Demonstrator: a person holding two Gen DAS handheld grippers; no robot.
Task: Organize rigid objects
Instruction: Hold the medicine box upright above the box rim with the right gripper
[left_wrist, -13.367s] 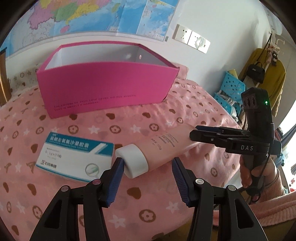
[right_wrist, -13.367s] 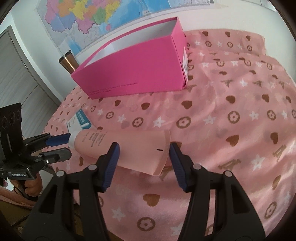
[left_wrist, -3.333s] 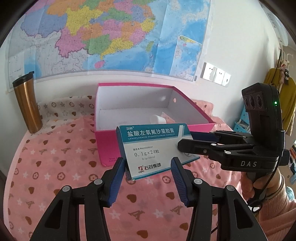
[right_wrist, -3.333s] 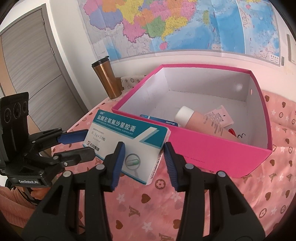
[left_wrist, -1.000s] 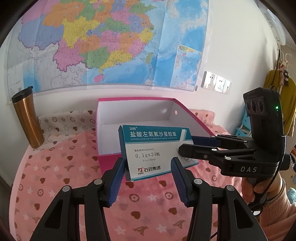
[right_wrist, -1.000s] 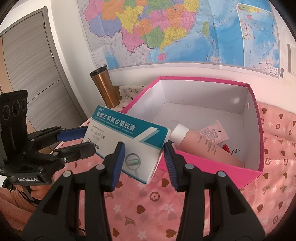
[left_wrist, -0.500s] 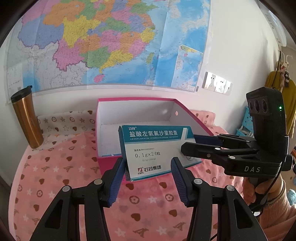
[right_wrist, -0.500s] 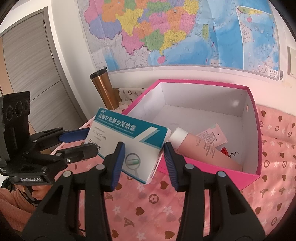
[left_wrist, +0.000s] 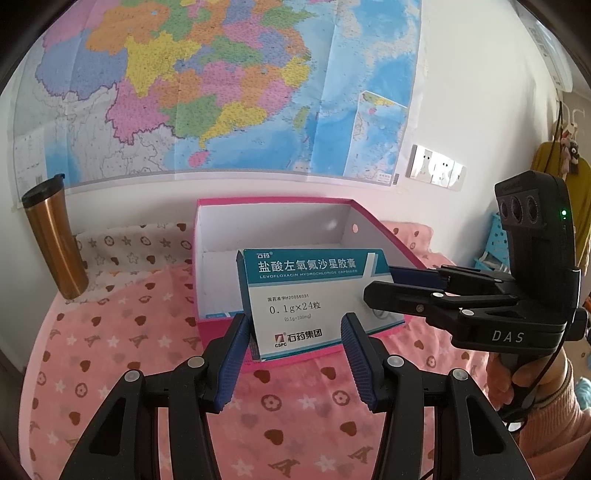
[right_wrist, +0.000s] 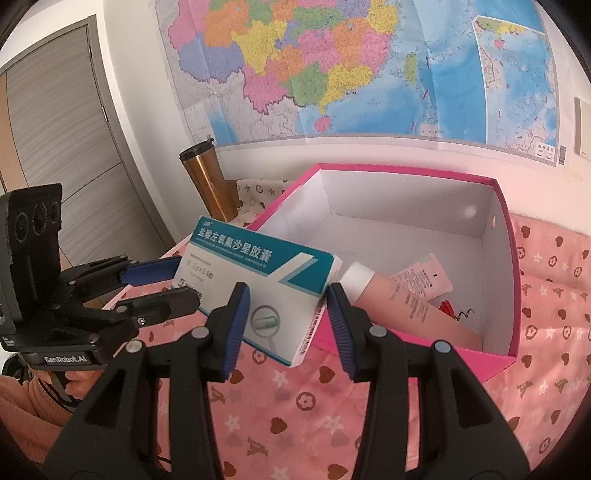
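Both grippers are on the medicine box (left_wrist: 308, 295) here, one at each end, carrying it in the air just short of the pink storage box (right_wrist: 504, 258). The left gripper (left_wrist: 293, 354) has its blue pads against the short sides of the carton's near end, jaws partly spread and pinching it. The right gripper (right_wrist: 286, 328) does the same at the opposite end, where the capsule picture is printed, also clamped on the card.

The relation to watch: the carton's long axis runs from one gripper to the other, across the front of the pink box, and it hangs above the box's near rim rather than over the open cavity. The opening lies ahead of the jaws and a little below.

Inside, a pink tube with a white cap (right_wrist: 399, 299) lies diagonally across the right part of the floor, with a small pink sachet (right_wrist: 424, 277) beside it. The bare floor is on the left, nearer the left gripper, so that looks like the landing spot.

A copper travel mug (left_wrist: 55, 240) stands well clear on the heart-print cloth (left_wrist: 110, 332), out of the path.

Judging by this, the carton is one forward-and-down move from being stowed.
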